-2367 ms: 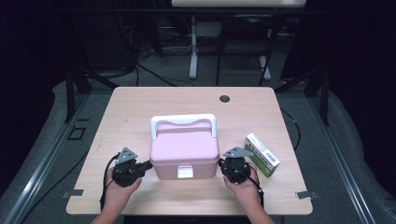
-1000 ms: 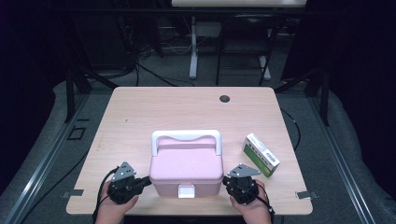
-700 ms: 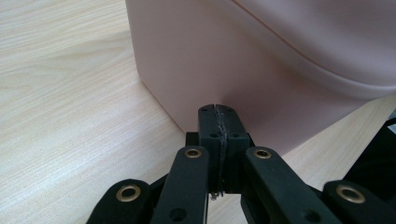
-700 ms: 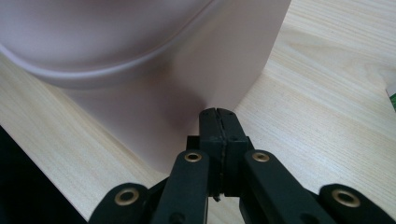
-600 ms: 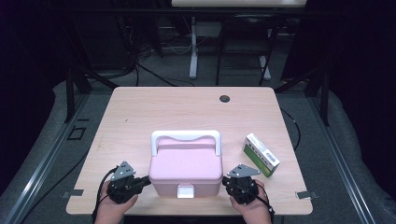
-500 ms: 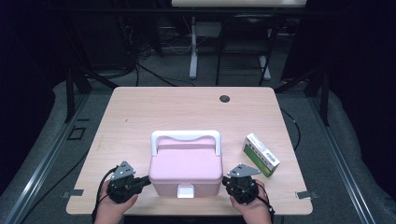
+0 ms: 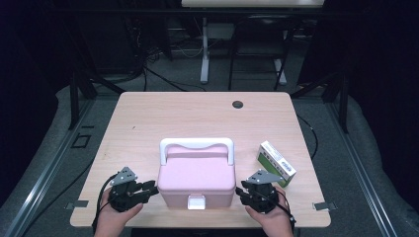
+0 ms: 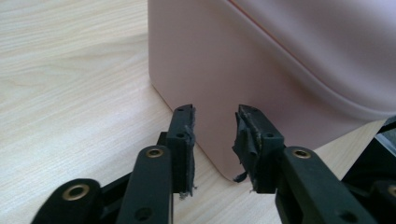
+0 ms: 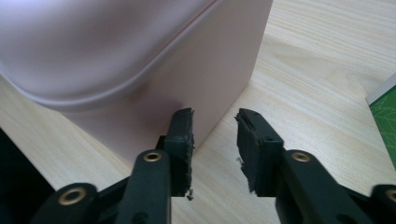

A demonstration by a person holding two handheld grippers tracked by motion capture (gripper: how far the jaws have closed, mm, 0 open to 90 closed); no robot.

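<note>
Pink plastic box [image 7: 196,181] with white carry handle, lid closed, white front latch, upright near the worktop's front edge, left of a green-and-white carton [image 7: 276,163].

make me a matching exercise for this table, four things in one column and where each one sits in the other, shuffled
Things:
1. pink box
2. green and white carton
3. left tool
4. dark round grommet

Places:
A. far edge of the table, right of centre
B. near edge, middle, white handle up
C. right of the pink box, lying flat
D. at the pink box's left side, jaws apart

Pairs: 1-B, 2-C, 3-D, 4-A
</note>
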